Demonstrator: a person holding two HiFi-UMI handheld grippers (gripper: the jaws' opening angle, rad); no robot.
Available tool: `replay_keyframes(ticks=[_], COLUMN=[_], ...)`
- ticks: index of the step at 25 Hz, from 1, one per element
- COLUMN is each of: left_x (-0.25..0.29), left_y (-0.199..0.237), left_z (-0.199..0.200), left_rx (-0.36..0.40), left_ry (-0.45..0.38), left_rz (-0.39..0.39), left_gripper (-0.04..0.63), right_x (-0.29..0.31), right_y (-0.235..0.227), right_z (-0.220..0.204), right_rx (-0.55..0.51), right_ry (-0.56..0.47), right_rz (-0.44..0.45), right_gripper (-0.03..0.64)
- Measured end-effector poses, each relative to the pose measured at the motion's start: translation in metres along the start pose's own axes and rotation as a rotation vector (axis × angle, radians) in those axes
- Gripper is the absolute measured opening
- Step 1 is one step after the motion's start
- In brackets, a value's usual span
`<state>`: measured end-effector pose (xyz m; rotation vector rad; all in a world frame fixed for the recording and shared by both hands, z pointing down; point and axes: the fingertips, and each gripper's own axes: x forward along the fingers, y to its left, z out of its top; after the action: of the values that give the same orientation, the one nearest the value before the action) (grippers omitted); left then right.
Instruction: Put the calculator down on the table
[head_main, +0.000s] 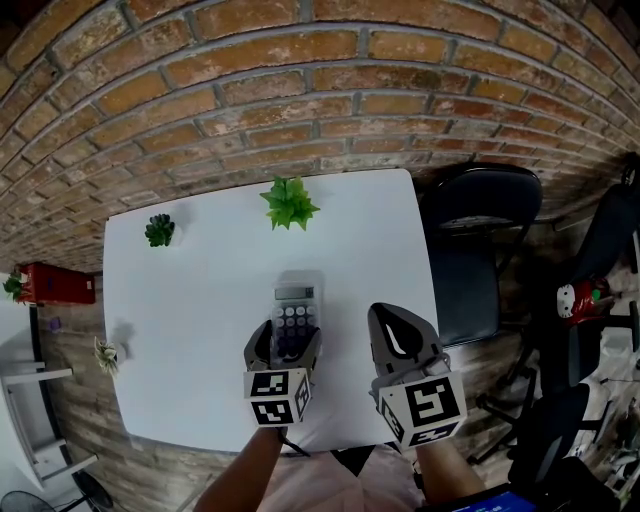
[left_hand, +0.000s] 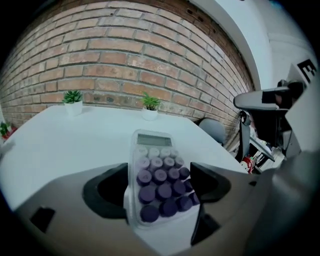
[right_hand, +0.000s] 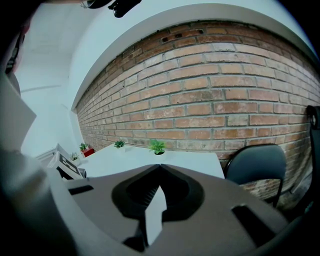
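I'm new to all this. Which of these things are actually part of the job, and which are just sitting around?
Part of the job:
- calculator, lying flat on the white table
- left gripper, jaws open on either side of it

Just lying about:
- light green plant
- dark green plant
- black chair
- right gripper, shut and empty

The surface is white, the calculator pale with purple keys, the plants green, the brick wall red-brown.

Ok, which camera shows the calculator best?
The left gripper view: the calculator is close, display and purple keys clear. The head view shows it small, partly behind the left claw. The right gripper view misses it.
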<state>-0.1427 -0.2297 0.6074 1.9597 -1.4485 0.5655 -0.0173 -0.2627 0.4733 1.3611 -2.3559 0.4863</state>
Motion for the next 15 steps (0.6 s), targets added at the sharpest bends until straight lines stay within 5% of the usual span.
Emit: replay_keyframes(ticks=[7, 15], left_x=[-0.014, -0.1], left_y=[0.005, 0.005], left_z=[0.011, 0.084], left_rx=[0.031, 0.004], left_ry=[-0.049, -0.33], left_rz=[0.027, 0.082], left_gripper=[0.382, 0.379], right_x=[-0.004, -0.021], right_y=[0.005, 0.026], right_z=[0.002, 0.033], right_rx=[-0.011, -0.058], right_ry=[-0.011, -0.097], right_rz=[0.01, 0.067], right_gripper=[0.003, 0.003])
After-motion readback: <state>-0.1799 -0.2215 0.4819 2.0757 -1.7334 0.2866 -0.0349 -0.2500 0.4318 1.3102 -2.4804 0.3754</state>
